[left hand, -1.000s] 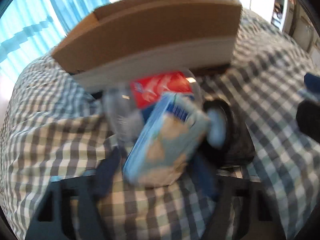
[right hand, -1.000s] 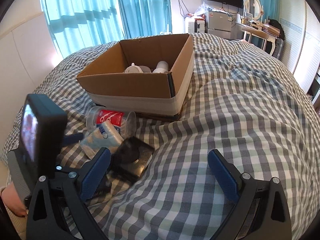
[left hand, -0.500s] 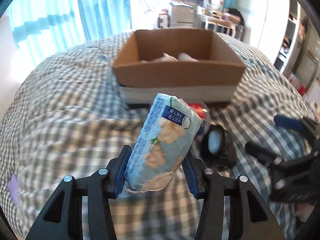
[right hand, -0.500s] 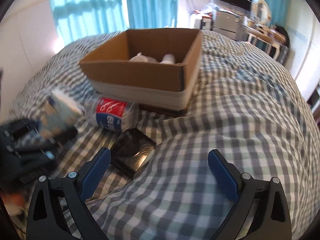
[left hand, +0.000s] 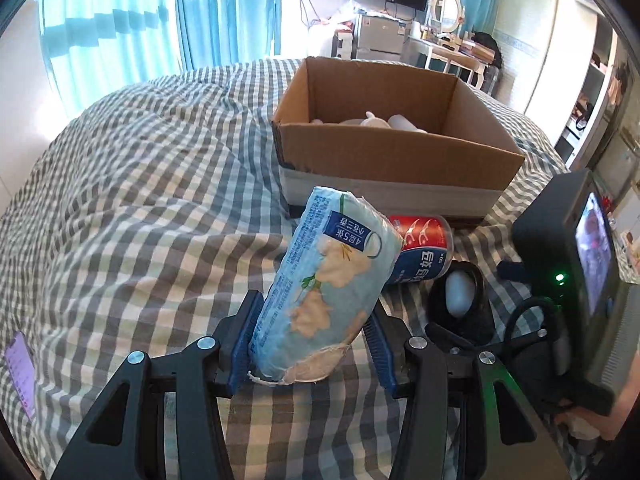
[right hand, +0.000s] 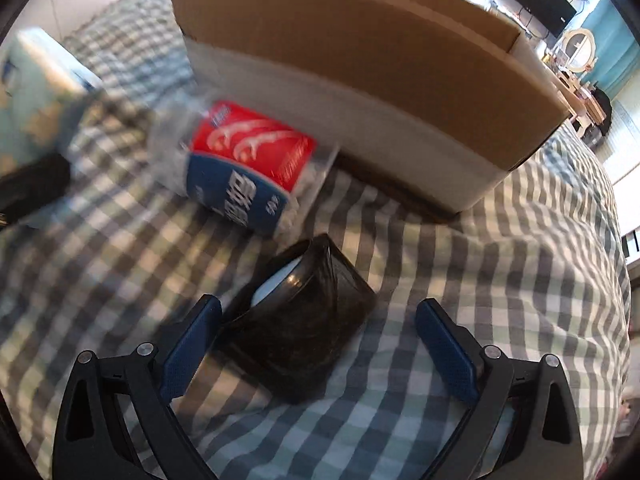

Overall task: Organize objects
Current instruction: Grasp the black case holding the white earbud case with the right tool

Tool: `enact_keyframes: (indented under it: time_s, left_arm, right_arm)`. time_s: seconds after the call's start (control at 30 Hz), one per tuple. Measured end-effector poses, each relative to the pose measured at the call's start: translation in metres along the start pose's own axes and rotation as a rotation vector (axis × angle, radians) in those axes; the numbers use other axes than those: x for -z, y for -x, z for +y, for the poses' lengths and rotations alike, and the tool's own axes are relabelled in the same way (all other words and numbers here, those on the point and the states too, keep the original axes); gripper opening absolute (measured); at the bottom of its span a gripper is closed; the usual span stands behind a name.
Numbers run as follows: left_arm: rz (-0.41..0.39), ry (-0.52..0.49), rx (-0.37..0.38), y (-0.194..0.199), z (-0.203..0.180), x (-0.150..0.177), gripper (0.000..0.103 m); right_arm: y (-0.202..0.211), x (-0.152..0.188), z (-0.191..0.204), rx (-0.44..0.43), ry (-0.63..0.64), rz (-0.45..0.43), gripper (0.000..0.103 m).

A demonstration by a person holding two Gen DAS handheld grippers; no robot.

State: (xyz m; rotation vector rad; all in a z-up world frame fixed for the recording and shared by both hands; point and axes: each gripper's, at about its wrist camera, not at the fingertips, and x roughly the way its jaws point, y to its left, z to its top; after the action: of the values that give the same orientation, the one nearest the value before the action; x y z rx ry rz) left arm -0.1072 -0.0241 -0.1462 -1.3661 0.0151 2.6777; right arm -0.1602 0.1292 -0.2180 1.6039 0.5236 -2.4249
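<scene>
Left wrist view: bedroom with turquoise curtains [left hand: 132,28] behind a bed [left hand: 132,200] under a grey-and-white checked cover. Left gripper [left hand: 310,344] has its jaws clamped on the lower end of a pale blue tissue pack [left hand: 326,284], held clear of the cover. Long axis of the pack runs steeply upward and leans to the right, its top end pointing toward an open cardboard box [left hand: 396,160] that sits on the bed beyond it. White items lie inside the box; what they are cannot be told. Just behind the pack, against the front wall of the box, lies a clear plastic bottle with a red-and-blue label [left hand: 420,248], on its side. Right of the bottle rests a black round container [left hand: 460,300] with a pale centre. Right gripper's camera body with lit screen [left hand: 576,280] fills the right edge.

Right wrist view (motion-blurred): same checked bed [right hand: 500,280], the box [right hand: 360,80] close ahead. Right gripper [right hand: 318,344] has its jaws apart, straddling the black container [right hand: 304,320], which lies tilted on the cover nearer the left finger. Bottle [right hand: 248,164] lies on its side between container and box. Tissue pack [right hand: 36,100] shows blurred at the left edge.
</scene>
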Motion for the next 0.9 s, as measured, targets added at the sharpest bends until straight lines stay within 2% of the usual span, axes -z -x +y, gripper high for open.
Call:
enact_keyframes:
  time_s: [0.07,0.1,0.23,0.33,0.6,0.73,0.77,0.8,0.83,0.9]
  left_arm:
    - [0.007,0.009,0.007,-0.002,0.003,0.001,0.051]
    - [0.008,0.011,0.011,-0.002,0.003,0.002,0.051]
    - [0.004,0.009,0.016,-0.001,0.003,0.003,0.051]
    - [0.001,0.003,0.014,0.002,0.002,0.004,0.051]
    - [-0.006,0.002,0.011,0.008,0.001,0.006,0.051]
    - [-0.005,0.0,0.012,0.011,0.0,0.008,0.051]
    - [-0.005,-0.001,0.012,0.012,0.0,0.008,0.051]
    - [-0.005,0.0,0.012,0.011,0.0,0.008,0.051]
    - [-0.005,-0.002,0.013,0.012,-0.001,0.008,0.051]
    - [-0.003,-0.006,0.012,0.013,-0.003,0.009,0.051]
  right_arm:
    - [-0.001,0.001,0.001,-0.006,0.005,0.004,0.088]
    - [0.002,0.001,0.001,-0.016,0.007,-0.005,0.078]
    - [0.014,0.006,0.001,-0.002,0.01,-0.047,0.067]
    - [0.032,0.009,-0.004,-0.007,-0.007,-0.109,0.062]
    - [0.069,0.024,-0.029,-0.068,-0.081,-0.221,0.059]
    - [0.094,0.028,-0.042,-0.134,-0.126,-0.308,0.058]
    - [0.095,0.023,-0.034,-0.152,-0.133,-0.318,0.058]
    - [0.103,0.023,-0.031,-0.163,-0.14,-0.326,0.055]
    - [0.109,0.024,-0.033,-0.166,-0.145,-0.342,0.039]
    - [0.113,0.025,-0.029,-0.151,-0.135,-0.339,0.038]
